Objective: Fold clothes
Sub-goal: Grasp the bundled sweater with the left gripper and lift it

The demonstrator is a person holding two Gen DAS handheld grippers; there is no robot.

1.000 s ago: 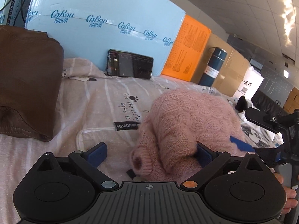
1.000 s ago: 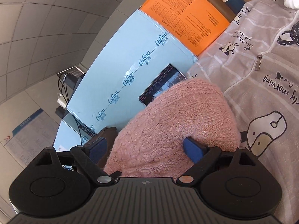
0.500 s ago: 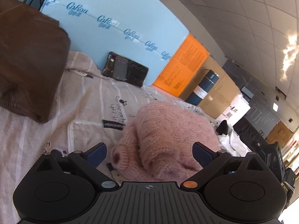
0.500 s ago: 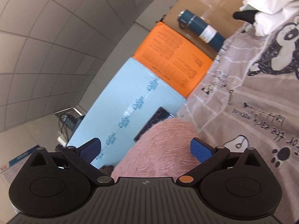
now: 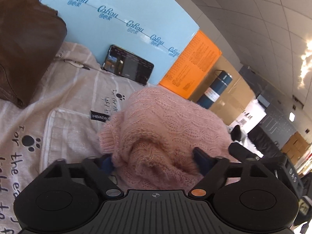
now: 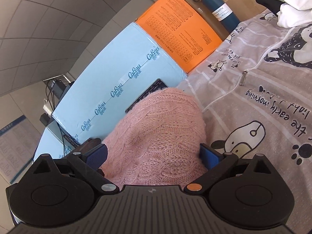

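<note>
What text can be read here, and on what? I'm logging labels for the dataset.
"CoRou", repeated: light blue box.
"HBADA": black tag on the printed sheet.
"the early morning": that sheet.
"BOTTLE": blue flask; the rest is too small.
Orange box: print too small.

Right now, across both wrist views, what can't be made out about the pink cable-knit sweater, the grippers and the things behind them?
- Pink cable-knit sweater: its near edge is hidden behind both gripper bodies, so the fold's neatness is unclear.
- Left gripper and right gripper: pads press the knit's sides, but whether they pinch it is unclear.
- Black phone: mostly covered by the sweater in the right wrist view.
- Brown folded garment: cut off by the left wrist view's edge.
</note>
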